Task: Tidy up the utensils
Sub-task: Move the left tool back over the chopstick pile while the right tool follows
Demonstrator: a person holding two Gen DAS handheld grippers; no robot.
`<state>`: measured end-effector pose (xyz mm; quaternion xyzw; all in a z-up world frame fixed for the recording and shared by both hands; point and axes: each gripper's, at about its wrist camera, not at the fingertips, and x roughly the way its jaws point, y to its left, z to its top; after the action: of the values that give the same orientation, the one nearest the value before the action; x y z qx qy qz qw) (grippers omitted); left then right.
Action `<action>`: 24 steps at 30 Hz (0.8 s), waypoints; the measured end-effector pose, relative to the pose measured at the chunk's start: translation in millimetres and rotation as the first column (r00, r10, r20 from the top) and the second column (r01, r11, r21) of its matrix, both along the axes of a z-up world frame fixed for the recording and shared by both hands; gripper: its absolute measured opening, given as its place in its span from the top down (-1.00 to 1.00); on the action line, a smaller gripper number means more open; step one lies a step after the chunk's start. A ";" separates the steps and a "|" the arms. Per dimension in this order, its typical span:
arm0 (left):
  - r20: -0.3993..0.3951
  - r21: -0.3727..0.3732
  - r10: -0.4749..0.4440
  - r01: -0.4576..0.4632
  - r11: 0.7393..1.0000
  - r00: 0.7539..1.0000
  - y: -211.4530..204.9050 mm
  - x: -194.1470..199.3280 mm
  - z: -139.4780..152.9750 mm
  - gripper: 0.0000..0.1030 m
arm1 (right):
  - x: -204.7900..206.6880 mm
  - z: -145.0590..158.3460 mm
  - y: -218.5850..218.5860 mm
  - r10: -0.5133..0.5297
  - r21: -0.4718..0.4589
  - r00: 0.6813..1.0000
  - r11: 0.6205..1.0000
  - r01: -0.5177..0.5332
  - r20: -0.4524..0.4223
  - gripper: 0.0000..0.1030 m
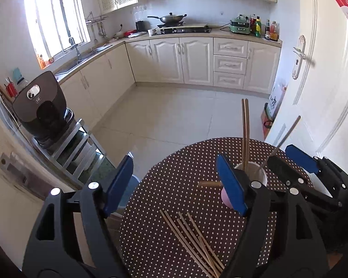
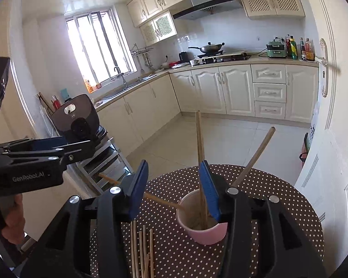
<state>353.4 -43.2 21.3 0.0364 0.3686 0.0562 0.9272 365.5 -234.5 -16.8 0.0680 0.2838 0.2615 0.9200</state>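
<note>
The pink cup stands on the dotted tabletop, toward its far right part, and already holds upright chopsticks plus one leaning off to the right. One more chopstick rests tilted with its tip on the cup's left rim, its other end out to the left between the jaws of the right tongs. Those jaws stand partly apart and press on nothing; the right pad hangs just over the cup's mouth.

The loose bundle of chopsticks lies flat on the near part of the tabletop, fanned and overlapping. The left tongs hang above it, jaws wide and empty.

The step in hand looks like fetching the next sticks. To do it well, the left tongs should come down across the bundle near its middle, close on one or two sticks only, and lift them level before tipping them upright over the cup. The sticks cross each other, so a grip at the crossing could drag neighbours along.

In the way: the right tongs crowd the cup's mouth and should draw back first. The rim-resting stick could be knocked off, and the cup is light and may tip.

Beyond the tabletop, a rice cooker sits on a metal rack to the left, clear of the work.
</note>
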 end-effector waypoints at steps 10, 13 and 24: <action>-0.032 -0.031 -0.022 0.021 0.999 0.999 26.8 -33.8 -16.4 -0.46 | -38.8 -10.6 13.8 -0.008 -0.054 0.999 0.999 0.006 -0.038 0.12; -0.052 -0.055 -0.014 0.011 0.998 0.999 41.1 -43.1 -24.9 -0.46 | -49.8 -17.9 21.1 -0.017 -0.071 0.998 0.997 0.012 -0.067 0.11; -0.229 -0.305 -0.009 -0.063 0.950 0.973 98.2 -49.7 -86.4 -0.45 | -66.8 -59.9 49.7 -0.035 -0.168 0.977 0.986 -0.001 -0.210 0.11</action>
<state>303.7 55.0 -65.2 -0.1087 0.4770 0.0056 0.8721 298.7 -184.9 -76.7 0.0207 0.4009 0.2200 0.8891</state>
